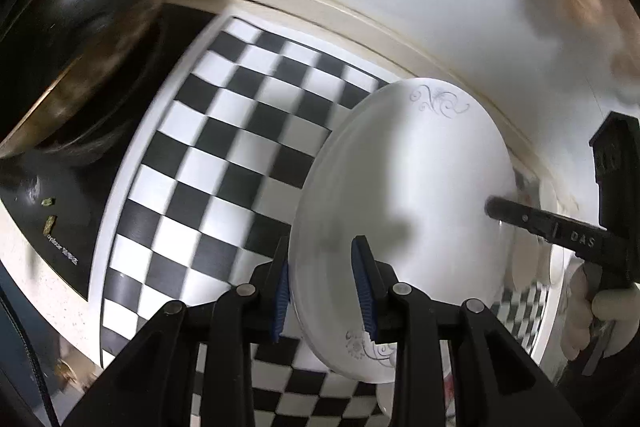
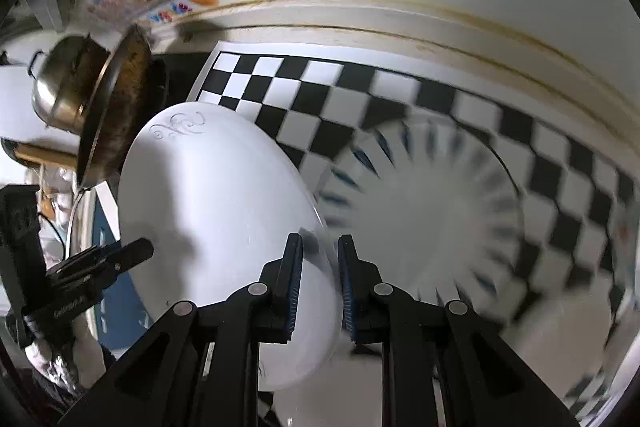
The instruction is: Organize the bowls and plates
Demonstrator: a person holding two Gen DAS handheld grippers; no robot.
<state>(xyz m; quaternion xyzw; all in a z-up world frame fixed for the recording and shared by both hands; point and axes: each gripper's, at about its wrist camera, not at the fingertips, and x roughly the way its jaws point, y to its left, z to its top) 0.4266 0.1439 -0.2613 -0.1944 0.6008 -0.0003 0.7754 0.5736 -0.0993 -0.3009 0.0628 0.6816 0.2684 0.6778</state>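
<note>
I have the plate [image 1: 404, 195] tilted above the checkered worktop [image 1: 224, 147], with left tongs [image 1: 324, 291] and right tongs [image 2: 318, 287] both clamped on opposite rims. If one pulls unevenly, it could slip onto the striped bowl [image 2: 428, 223] below.

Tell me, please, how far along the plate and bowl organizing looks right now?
Nothing visibly finished yet. In hand: the white round plate with grey scrollwork, tilted above the black-and-white checkered mat, its rim pinched by both the left gripper and the right gripper. Left: setting it down, likely with the blurred blue-striped white dish beside it.
</note>
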